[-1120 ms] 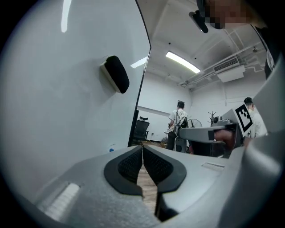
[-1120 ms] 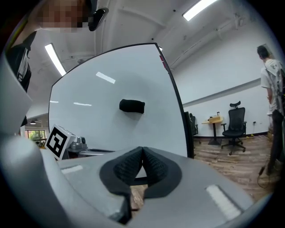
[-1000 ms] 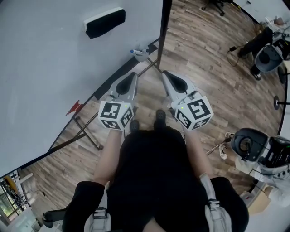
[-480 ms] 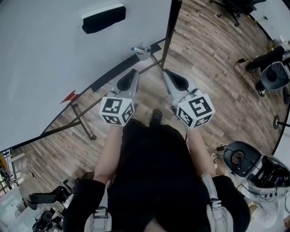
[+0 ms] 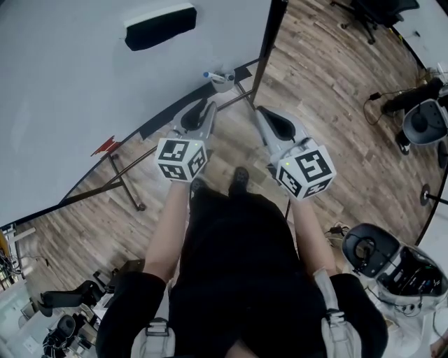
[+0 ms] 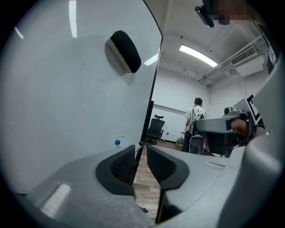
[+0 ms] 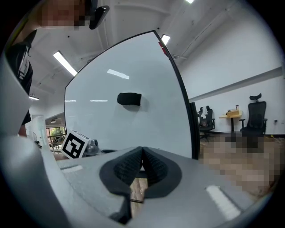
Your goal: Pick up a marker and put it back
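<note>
The blue-capped white marker (image 5: 209, 75) sits in a small grey cup (image 5: 223, 83) at the lower edge of the large white whiteboard (image 5: 84, 91), close to the board's black side frame. In the head view its long axis runs roughly across the picture, with the blue cap pointing left out of the cup and most of the barrel hidden. In the left gripper view only the cap (image 6: 117, 143) shows, low against the board. The left gripper (image 5: 207, 107) is held in the air just short of the cup, its black ribbed jaws a narrow gap apart with nothing between them (image 6: 141, 153). The right gripper (image 5: 261, 112) is beside it, well clear of the marker, its jaws pressed together and empty (image 7: 142, 152). A black rectangular eraser (image 5: 159, 26) clings high on the board. The board stands on thin dark metal legs (image 5: 126, 185) over a grey-brown wood-plank floor (image 5: 329, 98). Black office chairs (image 5: 367, 10) stand further back, and a person in a white top (image 6: 197, 116) stands far off under ceiling strip lights (image 6: 198, 55).
</note>
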Available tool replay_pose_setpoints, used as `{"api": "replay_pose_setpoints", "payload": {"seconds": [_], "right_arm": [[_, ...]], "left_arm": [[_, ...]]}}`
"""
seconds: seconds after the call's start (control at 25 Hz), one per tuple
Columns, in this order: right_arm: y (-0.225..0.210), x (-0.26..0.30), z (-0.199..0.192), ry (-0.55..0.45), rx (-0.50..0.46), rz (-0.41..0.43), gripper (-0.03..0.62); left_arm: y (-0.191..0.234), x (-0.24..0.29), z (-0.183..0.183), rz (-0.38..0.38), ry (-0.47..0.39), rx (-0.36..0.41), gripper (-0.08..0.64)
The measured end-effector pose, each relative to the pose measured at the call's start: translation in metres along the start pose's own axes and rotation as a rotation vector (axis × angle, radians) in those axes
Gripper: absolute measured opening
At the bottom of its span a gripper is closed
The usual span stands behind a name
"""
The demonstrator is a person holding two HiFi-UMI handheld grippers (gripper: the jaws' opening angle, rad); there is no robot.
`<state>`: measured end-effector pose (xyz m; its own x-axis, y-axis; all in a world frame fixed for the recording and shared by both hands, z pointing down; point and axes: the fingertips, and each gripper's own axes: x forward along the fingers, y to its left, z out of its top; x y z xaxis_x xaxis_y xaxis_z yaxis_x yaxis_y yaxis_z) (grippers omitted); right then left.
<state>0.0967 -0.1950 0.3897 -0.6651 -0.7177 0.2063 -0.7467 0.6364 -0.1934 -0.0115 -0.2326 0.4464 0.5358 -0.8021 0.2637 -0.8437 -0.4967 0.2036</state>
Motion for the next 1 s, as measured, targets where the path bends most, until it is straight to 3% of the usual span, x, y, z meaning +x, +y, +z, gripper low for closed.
{"api": "replay_pose_setpoints", "payload": {"seconds": [1.0], "right_arm": [[-0.030,0.003,0.005,0.008,0.021,0.010,0.002]], "left_arm": [[0.050,0.075,-0.009,0.140,0.043,-0.031,0.107]]}}
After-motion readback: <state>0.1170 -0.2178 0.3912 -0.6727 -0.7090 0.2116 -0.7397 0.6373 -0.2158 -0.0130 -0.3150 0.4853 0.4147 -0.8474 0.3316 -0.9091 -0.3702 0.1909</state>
